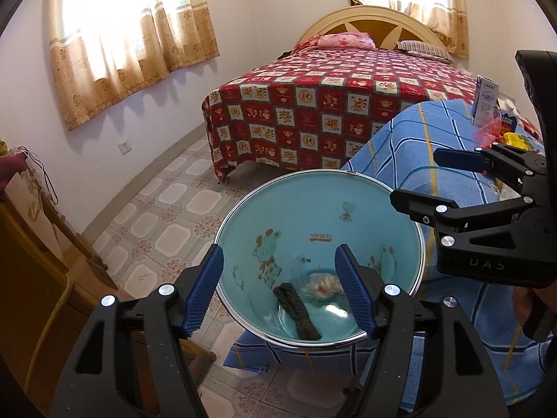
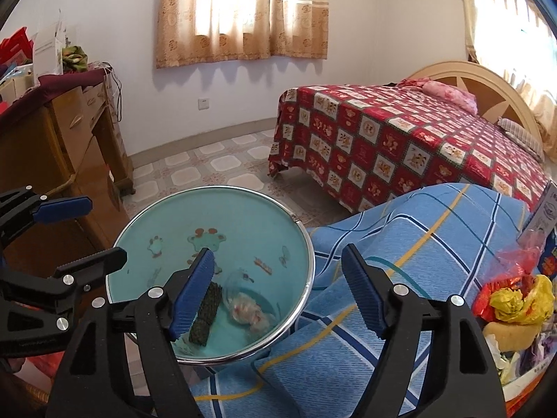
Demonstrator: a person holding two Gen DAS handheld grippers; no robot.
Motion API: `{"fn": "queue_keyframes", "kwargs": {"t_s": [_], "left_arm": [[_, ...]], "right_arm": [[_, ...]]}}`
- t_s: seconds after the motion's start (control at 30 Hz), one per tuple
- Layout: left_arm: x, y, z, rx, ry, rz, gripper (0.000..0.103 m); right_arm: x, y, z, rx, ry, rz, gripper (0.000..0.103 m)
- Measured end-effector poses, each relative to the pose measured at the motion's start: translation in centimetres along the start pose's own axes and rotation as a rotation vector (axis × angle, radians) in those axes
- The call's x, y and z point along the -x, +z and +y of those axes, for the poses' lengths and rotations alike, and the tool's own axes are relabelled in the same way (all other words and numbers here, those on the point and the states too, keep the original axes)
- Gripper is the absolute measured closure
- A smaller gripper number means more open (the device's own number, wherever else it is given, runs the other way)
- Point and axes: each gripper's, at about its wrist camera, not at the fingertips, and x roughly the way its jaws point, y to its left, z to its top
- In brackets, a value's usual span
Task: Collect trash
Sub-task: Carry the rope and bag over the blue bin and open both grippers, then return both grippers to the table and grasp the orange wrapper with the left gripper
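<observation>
A teal trash bin [image 1: 296, 209] with cartoon deer prints and a chrome rim stands beside the blue checked table. At its bottom lie a dark green scrub strip [image 1: 299, 313] and a crumpled clear wrapper [image 1: 322, 285]. My left gripper [image 1: 280, 289] hangs open over the bin mouth with nothing between its blue pads. My right gripper [image 2: 278, 278] is open too, straddling the bin's rim and the cloth's edge, and holds nothing. Each wrist view shows the other gripper: the right gripper [image 1: 414, 177] and the left gripper [image 2: 108, 230]. The right wrist view also shows the bin [image 2: 209, 216], strip [image 2: 207, 313] and wrapper [image 2: 247, 310].
The table under the blue checked cloth [image 2: 417, 244] carries a pile of yellow wrappers [image 2: 522, 299], red plastic [image 2: 518, 257] and a white carton [image 1: 485, 102] at its right. A bed with a red quilt [image 1: 330, 104] stands behind, and a wooden dresser [image 2: 52, 146] on the left over tiled floor.
</observation>
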Motion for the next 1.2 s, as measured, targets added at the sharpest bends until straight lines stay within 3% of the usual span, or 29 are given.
{"fn": "queue_keyframes", "kwargs": {"t_s": [0.33, 0.83, 1.0, 1.2], "left_arm": [[0.0, 0.0, 0.2, 0.003, 0.008, 0.004, 0.036], [-0.1, 0.2, -0.1, -0.005, 0.0, 0.01, 0.024], [-0.2, 0.0, -2.0, -0.048, -0.025, 0.013, 0.022], [-0.3, -0.5, -5.7, -0.126, -0.064, 0.011, 0.022]], "right_arm": [[0.6, 0.1, 0.0, 0.001, -0.005, -0.013, 0.025], [3.1, -0.1, -0.7, -0.002, -0.045, -0.041, 0.021], [5.9, -1.1, -2.1, -0.013, -0.102, -0.06, 0.02], [12.0, -4.6, -6.7, -0.103, -0.257, -0.098, 0.019]]}}
